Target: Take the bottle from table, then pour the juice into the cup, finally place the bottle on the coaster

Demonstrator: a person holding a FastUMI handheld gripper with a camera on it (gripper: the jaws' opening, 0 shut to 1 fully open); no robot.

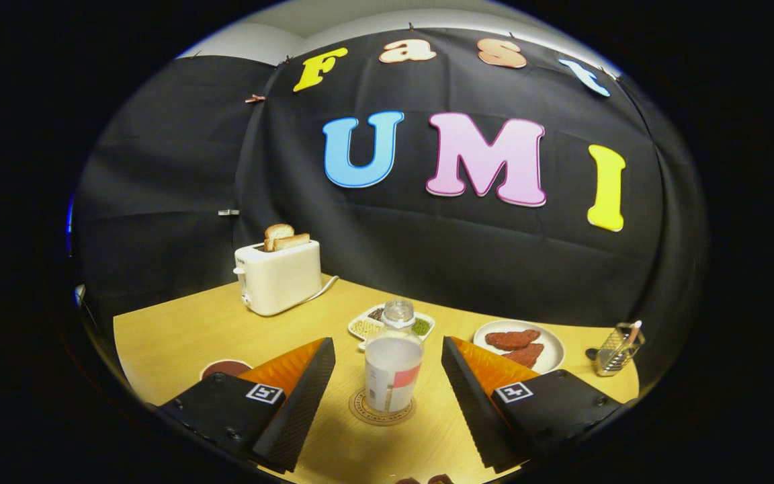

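Observation:
A clear bottle (393,366) with a pale label and no cap stands upright on a round coaster (381,410) on the wooden table (179,336). My gripper (387,366) is open, with the bottle standing between its fingertips and a gap on each side of it. The rim of a cup (224,368) holding dark liquid peeks out beyond the left finger (303,396). I cannot tell how much liquid is in the bottle.
A white toaster (279,275) with bread slices stands at the back left, its cord trailing right. Behind the bottle is a divided dish (373,324) of grains. A plate (548,363) with brown patties and a metal grater (619,348) sit to the right.

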